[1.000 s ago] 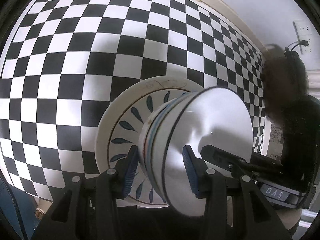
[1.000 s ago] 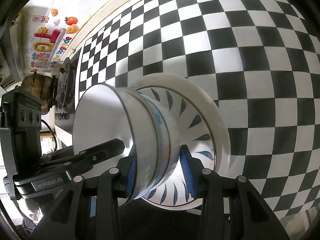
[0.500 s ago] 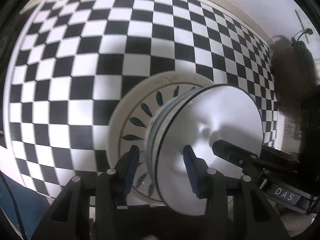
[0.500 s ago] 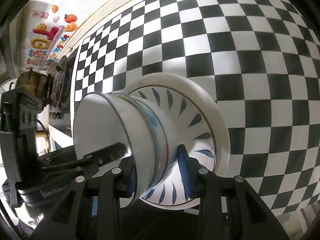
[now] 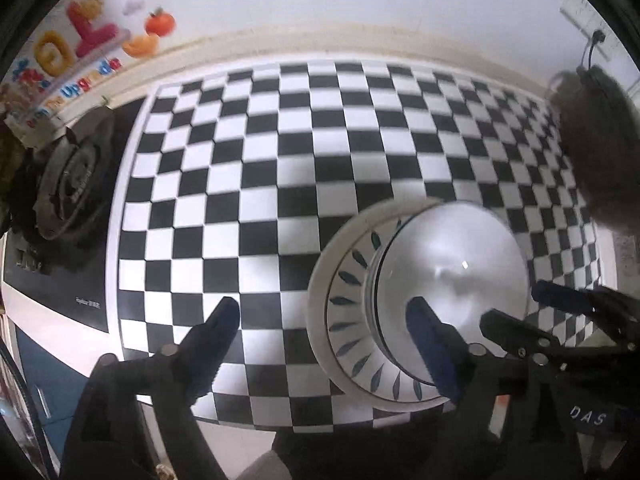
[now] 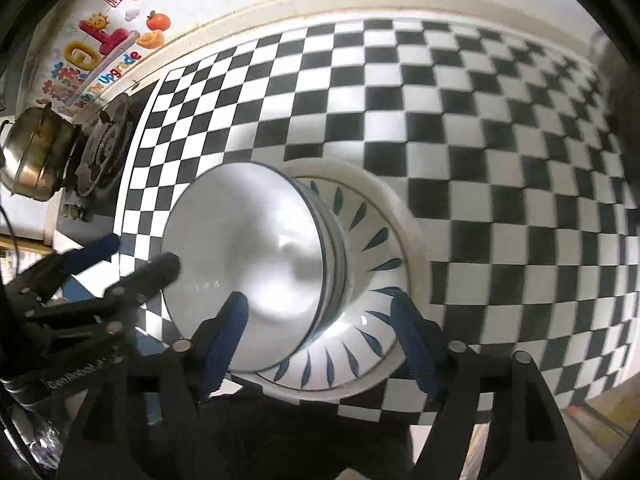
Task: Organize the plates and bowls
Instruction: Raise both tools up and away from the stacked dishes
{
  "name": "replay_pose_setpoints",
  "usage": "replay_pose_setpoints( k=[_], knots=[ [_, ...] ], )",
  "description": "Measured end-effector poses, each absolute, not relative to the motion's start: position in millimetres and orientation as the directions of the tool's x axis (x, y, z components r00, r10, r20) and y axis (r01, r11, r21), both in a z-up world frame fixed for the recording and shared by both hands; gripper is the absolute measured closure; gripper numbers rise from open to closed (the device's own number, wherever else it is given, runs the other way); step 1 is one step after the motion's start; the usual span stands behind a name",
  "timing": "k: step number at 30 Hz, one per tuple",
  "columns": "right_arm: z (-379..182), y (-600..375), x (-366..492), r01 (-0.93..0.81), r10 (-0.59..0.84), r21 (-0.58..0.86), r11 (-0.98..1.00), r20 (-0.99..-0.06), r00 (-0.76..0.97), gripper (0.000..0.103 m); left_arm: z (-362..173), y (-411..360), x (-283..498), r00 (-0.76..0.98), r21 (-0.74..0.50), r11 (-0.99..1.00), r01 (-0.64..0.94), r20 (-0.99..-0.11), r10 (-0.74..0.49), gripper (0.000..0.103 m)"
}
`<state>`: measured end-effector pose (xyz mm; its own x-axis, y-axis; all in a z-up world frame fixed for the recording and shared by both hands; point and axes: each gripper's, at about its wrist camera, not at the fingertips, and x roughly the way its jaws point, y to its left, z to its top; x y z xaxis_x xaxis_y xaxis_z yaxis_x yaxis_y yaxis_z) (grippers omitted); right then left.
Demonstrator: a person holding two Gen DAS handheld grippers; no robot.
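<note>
Letting go: the left gripper [image 5: 324, 328], clamped on the bowl [image 5: 452, 276] rim half a second ago, is now spreading its fingers wide, the bowl lying beside its right finger. The bowl is sitting on the plate [image 5: 344, 308] on the checkered desk [image 5: 260, 160]. The right gripper [image 6: 320, 332] is also opening, its fingers flanking bowl [image 6: 248, 260] and plate [image 6: 380, 248] without touching. Stacking is looking finished.

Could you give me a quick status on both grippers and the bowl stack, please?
Left gripper open, right gripper open, neither holding anything. Bowl stack sits on the leaf-pattern plate on the checkered table. Nothing in the way.
</note>
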<state>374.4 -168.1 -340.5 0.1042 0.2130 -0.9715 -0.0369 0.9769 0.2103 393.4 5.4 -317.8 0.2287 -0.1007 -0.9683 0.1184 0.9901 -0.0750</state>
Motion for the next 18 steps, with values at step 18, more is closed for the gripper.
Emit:
replay_pose_setpoints(
  k=[18],
  knots=[
    [-207.1,-163.3,306.5,0.016,0.004,0.012,1.0,-0.91,0.416,0.01,-218.6,9.6,333.8,0.463,-0.053,0.993,0.105,-0.881,-0.096,0.007]
  ],
)
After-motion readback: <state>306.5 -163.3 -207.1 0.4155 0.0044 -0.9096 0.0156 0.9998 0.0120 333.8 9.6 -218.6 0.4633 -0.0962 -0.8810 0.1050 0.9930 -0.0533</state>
